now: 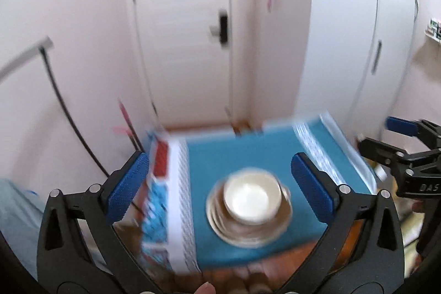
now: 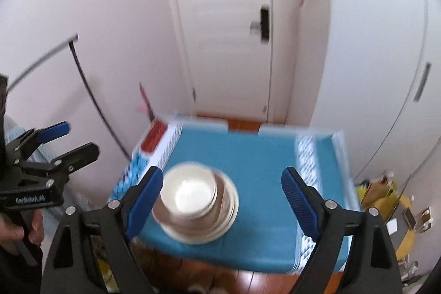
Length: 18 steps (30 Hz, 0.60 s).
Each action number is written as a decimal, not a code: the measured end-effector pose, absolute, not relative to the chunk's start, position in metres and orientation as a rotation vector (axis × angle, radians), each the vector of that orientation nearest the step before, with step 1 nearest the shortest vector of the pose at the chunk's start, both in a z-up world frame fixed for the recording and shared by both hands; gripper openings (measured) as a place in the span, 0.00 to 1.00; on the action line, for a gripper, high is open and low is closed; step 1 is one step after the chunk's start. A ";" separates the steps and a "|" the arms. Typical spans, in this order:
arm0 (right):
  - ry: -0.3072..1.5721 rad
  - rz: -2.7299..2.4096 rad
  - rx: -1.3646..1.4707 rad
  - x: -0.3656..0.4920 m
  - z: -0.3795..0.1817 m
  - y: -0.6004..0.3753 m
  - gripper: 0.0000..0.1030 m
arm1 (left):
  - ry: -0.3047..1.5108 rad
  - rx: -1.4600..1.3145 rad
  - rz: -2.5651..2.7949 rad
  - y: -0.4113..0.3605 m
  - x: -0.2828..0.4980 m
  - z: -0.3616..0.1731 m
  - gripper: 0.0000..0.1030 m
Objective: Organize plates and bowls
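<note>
A stack of cream plates [image 1: 242, 228] [image 2: 217, 222] with white bowls [image 1: 252, 196] [image 2: 190, 190] nested on top stands on a blue-topped surface [image 1: 248, 153] [image 2: 253, 156]. Both views are motion-blurred. My left gripper [image 1: 220, 186] hangs well above the stack, open, with nothing between its blue pads. My right gripper [image 2: 222, 197] is likewise open and empty, high above the stack. Each gripper shows at the edge of the other's view: the right gripper [image 1: 399, 142] and the left gripper [image 2: 63, 139], which a hand holds.
The blue surface has printed white, red and blue borders [image 1: 165, 183] and sits over a wooden floor [image 2: 242, 124]. White doors [image 1: 187, 46] and walls stand behind. A black cable [image 1: 69, 106] runs down the left wall. Yellow clutter [image 2: 386, 197] lies at the right.
</note>
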State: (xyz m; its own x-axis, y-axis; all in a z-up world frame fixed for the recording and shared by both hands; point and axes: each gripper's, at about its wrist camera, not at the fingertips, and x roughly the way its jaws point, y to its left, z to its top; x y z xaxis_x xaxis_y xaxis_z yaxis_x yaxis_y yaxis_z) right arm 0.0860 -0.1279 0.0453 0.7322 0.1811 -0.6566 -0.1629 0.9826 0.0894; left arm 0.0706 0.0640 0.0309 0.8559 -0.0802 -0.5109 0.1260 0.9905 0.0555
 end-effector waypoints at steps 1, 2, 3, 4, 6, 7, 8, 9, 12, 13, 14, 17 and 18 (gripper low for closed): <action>0.683 0.160 0.024 0.079 0.053 -0.130 1.00 | 0.492 0.097 -0.096 0.060 0.064 0.037 1.00; 0.648 0.138 0.021 0.073 0.059 -0.131 1.00 | 0.450 0.104 -0.081 0.057 0.056 0.044 1.00; 0.621 0.116 0.017 0.068 0.063 -0.133 1.00 | 0.427 0.103 -0.073 0.056 0.049 0.048 1.00; 0.592 0.095 0.015 0.063 0.067 -0.134 1.00 | 0.411 0.096 -0.070 0.055 0.044 0.051 1.00; 0.559 0.073 0.012 0.054 0.073 -0.136 1.00 | 0.389 0.063 -0.075 0.056 0.036 0.057 1.00; 0.545 0.066 0.009 0.049 0.075 -0.137 1.00 | 0.382 0.051 -0.076 0.056 0.032 0.059 1.00; 0.539 0.062 0.009 0.047 0.076 -0.140 1.00 | 0.375 0.038 -0.075 0.057 0.029 0.059 1.00; 0.536 0.058 0.012 0.045 0.077 -0.141 1.00 | 0.368 0.024 -0.072 0.059 0.025 0.062 1.00; 0.522 0.049 0.027 0.038 0.079 -0.147 1.00 | 0.345 0.011 -0.063 0.060 0.015 0.064 1.00; 0.514 0.041 0.026 0.032 0.082 -0.147 1.00 | 0.334 0.013 -0.059 0.059 0.012 0.066 1.00; 0.509 0.037 0.026 0.029 0.084 -0.148 1.00 | 0.329 0.015 -0.058 0.057 0.008 0.065 1.00; 0.500 0.038 0.031 0.024 0.086 -0.148 1.00 | 0.324 0.026 -0.056 0.052 0.002 0.066 1.00; 0.498 0.039 0.032 0.022 0.088 -0.148 1.00 | 0.318 0.028 -0.055 0.051 0.000 0.067 1.00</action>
